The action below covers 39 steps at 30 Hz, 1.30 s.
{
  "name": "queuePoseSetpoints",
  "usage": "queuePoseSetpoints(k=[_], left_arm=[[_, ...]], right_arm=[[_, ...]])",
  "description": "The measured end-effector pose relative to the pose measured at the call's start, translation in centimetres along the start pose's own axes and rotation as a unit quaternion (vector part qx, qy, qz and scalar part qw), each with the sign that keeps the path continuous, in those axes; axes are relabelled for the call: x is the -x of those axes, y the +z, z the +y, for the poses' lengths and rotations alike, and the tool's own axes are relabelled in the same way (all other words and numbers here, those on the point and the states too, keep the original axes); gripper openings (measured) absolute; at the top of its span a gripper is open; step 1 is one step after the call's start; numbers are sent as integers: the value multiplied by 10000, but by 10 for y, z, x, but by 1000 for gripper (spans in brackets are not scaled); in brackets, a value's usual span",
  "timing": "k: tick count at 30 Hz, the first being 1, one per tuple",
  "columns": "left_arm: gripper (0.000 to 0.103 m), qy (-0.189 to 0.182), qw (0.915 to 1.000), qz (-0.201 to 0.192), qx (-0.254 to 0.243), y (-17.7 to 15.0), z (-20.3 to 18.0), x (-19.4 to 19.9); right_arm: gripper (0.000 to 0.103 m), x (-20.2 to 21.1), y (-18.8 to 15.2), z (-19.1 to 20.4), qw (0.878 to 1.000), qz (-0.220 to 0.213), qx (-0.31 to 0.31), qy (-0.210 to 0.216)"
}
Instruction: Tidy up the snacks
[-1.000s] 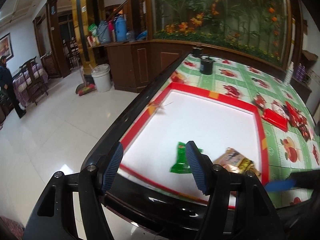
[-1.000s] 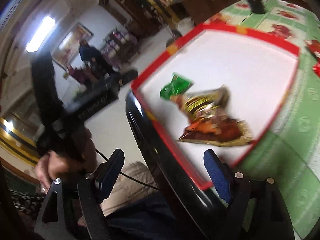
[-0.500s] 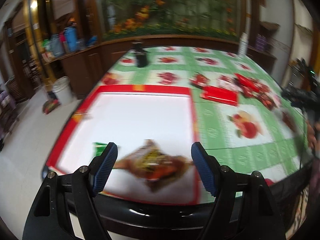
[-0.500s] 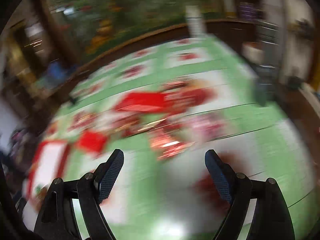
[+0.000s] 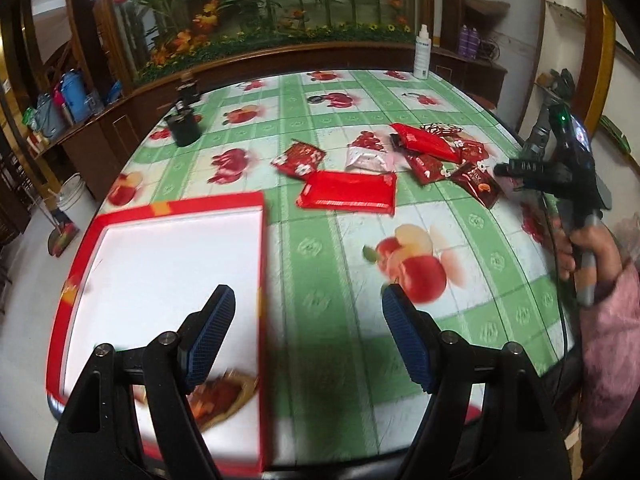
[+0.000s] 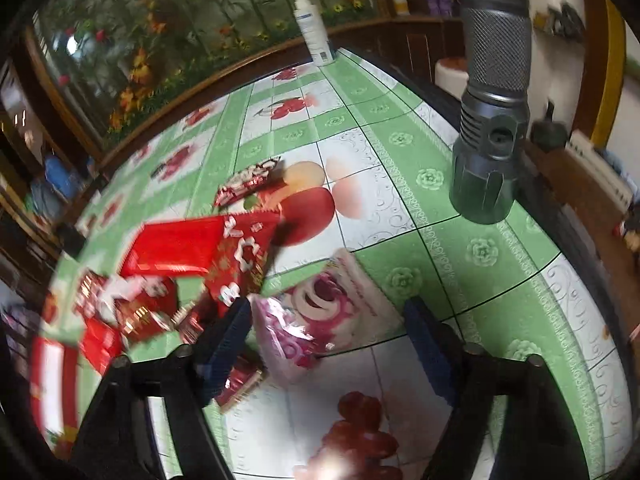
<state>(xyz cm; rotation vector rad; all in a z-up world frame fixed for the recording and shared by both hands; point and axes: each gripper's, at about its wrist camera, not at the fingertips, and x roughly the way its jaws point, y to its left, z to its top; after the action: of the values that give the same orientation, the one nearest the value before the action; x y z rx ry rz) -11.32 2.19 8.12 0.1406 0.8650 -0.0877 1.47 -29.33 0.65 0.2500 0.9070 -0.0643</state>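
- The left gripper (image 5: 307,334) is seen with its jaws standing wide and nothing between them; it hangs over the right rim of the red-edged tray (image 5: 262,264), half over the bench (image 5: 460,320).
- One brown-orange snack packet (image 5: 222,398) is seen in the tray's near corner, blurred and partly hidden behind the left finger (image 5: 208,336); its print cannot be read.
- The tray's near edge is cut off by the gripper frame.
- The right gripper (image 6: 328,344) is closing, with a pink-and-white snack packet (image 6: 320,312) lying between its fingers; whether the pads touch it cannot be told.
- A small red packet (image 6: 240,384) is partly covered by the right gripper's left finger (image 6: 224,348).
- A cluster of red snack packets (image 5: 432,148) is noted on the bench beyond the tray, well apart from it; a flat red packet (image 5: 348,198) lies nearest the tray.
- In the right wrist view these packets are smeared by motion and overlap, so they cannot be counted.
- The hand (image 5: 580,248) holding the right gripper is seen at the left view's right edge, its pink sleeve (image 5: 608,340) cut off by the frame.
- A dark cylinder (image 6: 490,92) is seen close to the right wrist camera, its top cut off; what it is cannot be told.
- A white bottle (image 5: 423,54) stands at the bench's far edge.
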Motion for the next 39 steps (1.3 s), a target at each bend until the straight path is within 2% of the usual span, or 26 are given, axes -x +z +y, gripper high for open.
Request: queuePoseSetpoints(k=[2, 7, 10, 12, 18, 23, 27, 31, 35, 37, 39], left_arm=[[76, 84, 9999, 94, -82, 9, -7, -13], [76, -6, 9989, 470, -68, 32, -22, -63], [76, -128, 9969, 747, 201, 48, -21, -89], [76, -62, 9956, 844, 398, 61, -17, -100], [76, 67, 9891, 958, 1114, 96, -16, -127], [76, 122, 9804, 1077, 1646, 112, -18, -156], [76, 211, 9767, 1284, 1706, 113, -22, -176], [76, 260, 9830, 1245, 1328, 107, -29, -177], [77, 151, 9912, 1211, 521, 98, -44, -172], [77, -46, 9937, 1118, 9, 91, -55, -165], [77, -309, 9921, 1142, -410, 78, -62, -153]], right_arm=[[74, 1, -5, 4, 9997, -48, 209, -64], [68, 4, -16, 16, 9972, -131, 681, -293], [67, 5, -16, 15, 9975, -133, 641, -262], [67, 4, -16, 17, 9973, -138, 659, -277], [70, 5, -14, 14, 9976, -117, 638, -247], [70, 5, -13, 15, 9975, -119, 658, -232], [70, 6, -12, 15, 9976, -119, 659, -199], [71, 5, -12, 16, 9975, -117, 668, -186], [71, 5, -12, 16, 9976, -115, 663, -175], [71, 5, -12, 16, 9977, -112, 649, -149], [71, 5, -11, 16, 9979, -115, 629, -120]])
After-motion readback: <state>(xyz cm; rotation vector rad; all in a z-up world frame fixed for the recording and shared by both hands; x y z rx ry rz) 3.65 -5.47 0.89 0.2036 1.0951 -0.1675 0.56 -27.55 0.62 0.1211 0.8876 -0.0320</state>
